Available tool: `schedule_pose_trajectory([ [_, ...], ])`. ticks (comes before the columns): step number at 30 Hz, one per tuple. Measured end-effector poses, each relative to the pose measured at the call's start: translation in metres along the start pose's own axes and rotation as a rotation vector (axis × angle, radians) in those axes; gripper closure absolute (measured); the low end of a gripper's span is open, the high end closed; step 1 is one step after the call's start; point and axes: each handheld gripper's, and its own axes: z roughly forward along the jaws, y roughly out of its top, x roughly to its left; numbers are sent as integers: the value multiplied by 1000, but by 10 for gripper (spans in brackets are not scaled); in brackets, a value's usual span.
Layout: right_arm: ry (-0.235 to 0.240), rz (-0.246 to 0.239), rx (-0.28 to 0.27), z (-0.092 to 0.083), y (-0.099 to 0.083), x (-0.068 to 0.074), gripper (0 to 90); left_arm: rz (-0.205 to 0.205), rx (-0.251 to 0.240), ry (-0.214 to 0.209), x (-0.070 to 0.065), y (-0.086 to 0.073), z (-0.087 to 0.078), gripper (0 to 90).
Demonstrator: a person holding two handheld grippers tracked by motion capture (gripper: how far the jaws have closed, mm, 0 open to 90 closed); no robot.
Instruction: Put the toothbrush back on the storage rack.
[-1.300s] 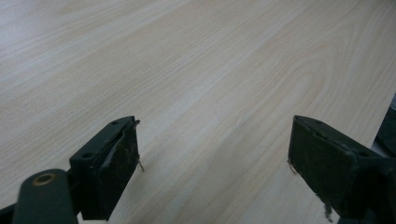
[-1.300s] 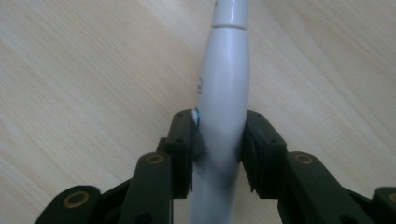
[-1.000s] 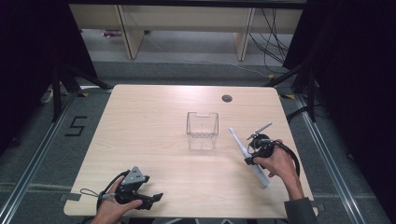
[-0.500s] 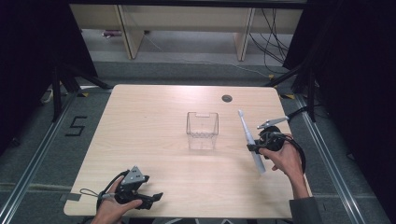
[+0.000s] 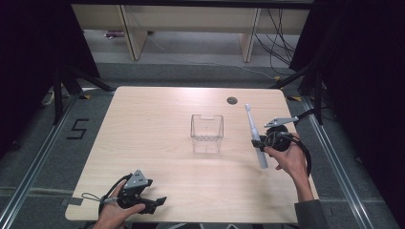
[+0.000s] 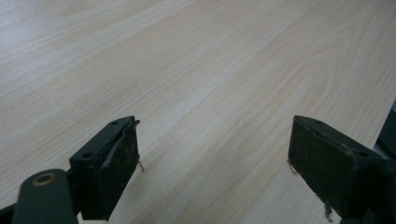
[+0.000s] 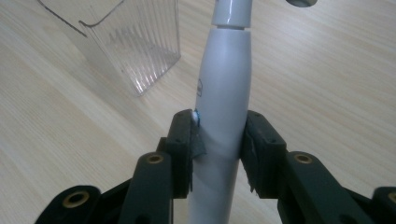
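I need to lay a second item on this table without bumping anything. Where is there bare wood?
Bare wood runs along the light wooden table's left half, between its left edge and the clear ribbed plastic container, and across the front middle between both hands. It is tighter right of the container, where the right gripper grips the white electric toothbrush. The left gripper sits front-left.

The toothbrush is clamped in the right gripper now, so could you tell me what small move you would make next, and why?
Probably carry the toothbrush left toward the clear container and bring it over the open top. The right gripper holds the handle firmly, the container stands open and empty beside it, and the left gripper rests open and idle at the near edge of the table.
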Motion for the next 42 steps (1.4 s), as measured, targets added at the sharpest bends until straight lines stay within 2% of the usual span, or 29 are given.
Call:
schedule_pose_trajectory([
  [3, 0, 5, -28, -1, 3, 2, 662, -5, -8, -4, -1, 0, 0, 155],
  [4, 3, 7, 12, -5, 4, 2, 662, -7, -11, -5, -1, 0, 0, 155],
  [5, 3, 7, 12, -5, 4, 2, 662, -7, -11, -5, -1, 0, 0, 155],
  [6, 5, 9, -12, -5, 5, 3, 662, -15, -19, -9, -2, 0, 1, 155],
  [7, 13, 25, 7, -6, 6, 4, 662, -15, -19, -9, -2, 0, 1, 155],
  [8, 12, 13, -4, -6, 8, 3, 662, -4, -5, 0, -1, 0, 0, 155],
  [11, 11, 21, -25, -7, 12, 5, 662, -1, -3, -1, -1, 0, 0, 155],
  [13, 12, 25, -21, -9, 15, 6, 662, -14, -17, -9, -2, 0, 1, 155],
  [15, 8, 10, -57, -8, 17, 6, 661, -3, -6, 0, -1, 0, 0, 155],
  [17, 14, 8, -53, -9, 19, 6, 661, -3, -5, 1, -1, 0, 0, 155],
  [18, 17, 4, -79, -9, 22, 7, 662, -4, -5, 1, 0, 0, 0, 155],
  [19, 17, 4, -79, -9, 22, 7, 662, -4, -5, 1, 0, 0, 0, 155],
  [20, 17, -18, -97, -8, 25, 6, 662, -3, -5, 1, -1, 0, 0, 155],
  [22, 15, -2, -98, -9, 26, 8, 662, -3, -4, 0, -1, 0, 0, 155],
  [23, 20, -25, -99, -9, 28, 7, 661, -3, -4, 1, 0, 0, 0, 155],
  [25, 22, -8, -114, -10, 31, 10, 662, -9, -10, -3, -1, 0, 1, 155],
  [26, 22, -27, -109, -11, 34, 10, 661, -4, -6, 1, 0, 0, 0, 155],
  [31, 31, -22, -117, -9, 38, 14, 661, -4, -6, 2, 0, 0, 0, 155],
  [32, 32, -43, -129, -8, 40, 13, 662, -5, -7, 1, 0, 0, 0, 155],
  [33, 42, -40, -129, -9, 42, 14, 662, -15, -17, -8, -1, 0, 1, 155],
  [37, 35, -17, -138, -10, 46, 17, 662, -7, -6, -9, -1, 0, 1, 155],
  [38, 34, -55, -149, -10, 49, 16, 662, -4, -6, 2, 0, 0, 0, 155],
  [42, 44, -35, -159, -9, 54, 20, 661, -10, -11, -7, -1, 0, 1, 155],
])
